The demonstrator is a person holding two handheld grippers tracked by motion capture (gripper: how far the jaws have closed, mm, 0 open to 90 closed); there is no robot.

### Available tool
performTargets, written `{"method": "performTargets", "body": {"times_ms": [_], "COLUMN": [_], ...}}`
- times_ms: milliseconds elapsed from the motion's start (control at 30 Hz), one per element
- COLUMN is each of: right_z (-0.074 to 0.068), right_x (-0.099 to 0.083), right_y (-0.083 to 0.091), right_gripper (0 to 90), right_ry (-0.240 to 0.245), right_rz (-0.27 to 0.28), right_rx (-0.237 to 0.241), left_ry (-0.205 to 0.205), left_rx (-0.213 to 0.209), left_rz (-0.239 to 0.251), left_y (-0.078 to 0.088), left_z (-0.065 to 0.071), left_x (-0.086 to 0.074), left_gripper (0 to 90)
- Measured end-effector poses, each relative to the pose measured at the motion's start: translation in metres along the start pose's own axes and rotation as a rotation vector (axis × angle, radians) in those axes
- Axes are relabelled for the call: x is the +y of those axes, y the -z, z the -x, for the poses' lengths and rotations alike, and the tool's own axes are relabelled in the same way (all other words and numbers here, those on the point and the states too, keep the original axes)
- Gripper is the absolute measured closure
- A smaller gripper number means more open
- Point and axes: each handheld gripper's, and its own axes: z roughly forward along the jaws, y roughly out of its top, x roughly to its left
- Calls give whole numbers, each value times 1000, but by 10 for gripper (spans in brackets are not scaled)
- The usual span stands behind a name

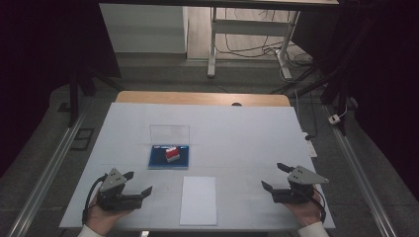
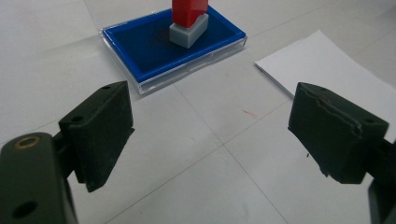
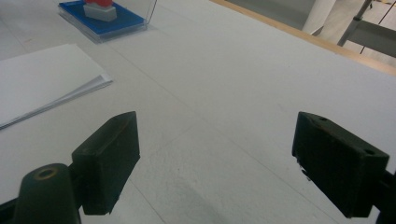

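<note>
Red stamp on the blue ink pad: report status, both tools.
Left tool open, right tool open, both empty. Red stamp with grey base upright on blue ink pad, untouched. White paper stack between tools, path clear.

White tabletop [image 1: 237,128] with a wooden edge strip [image 1: 202,98] along the far side, lit from above; surroundings dim. Grey floor [image 1: 163,74] beyond the table. Metal rails run along the floor on both sides: left rail [image 1: 47,170], right rail [image 1: 368,173]. Past the far edge, a white cabinet or panel [image 1: 143,27] at left and a desk's white metal legs [image 1: 213,42] at centre, with a tangle of cables [image 1: 262,49] under it. Dark curtains or walls fill both sides [image 1: 34,59]. A white power adapter [image 1: 335,119] lies on the floor at right.
</note>
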Motion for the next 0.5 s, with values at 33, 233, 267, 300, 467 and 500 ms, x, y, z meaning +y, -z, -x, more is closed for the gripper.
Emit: {"method": "performTargets", "body": {"times_ms": [33,233,267,300,467,500], "right_z": [0,0,0,0,1,1], "right_x": [0,-3,-3,-3,-3,-3], "right_y": [0,-2,-2,-1,-1,-1], "right_gripper": [146,160,161,163,170,173], "right_ry": [1,5,4,6,-3,-3], "right_rz": [1,-7,-6,-7,-2,-2], "right_rx": [-3,-4,-4,-6,-3,-2], "left_ry": [3,16,17,16,17,17], "left_rx": [3,1,2,3,10,10], "left_rz": [5,11,10,11,13,13], "left_y": [1,1,1,2,2,2], "left_z": [-1,-2,-3,-3,-4,-4], "left_x": [0,0,0,0,0,0], "left_gripper": [142,145,145,145,148,149]}}
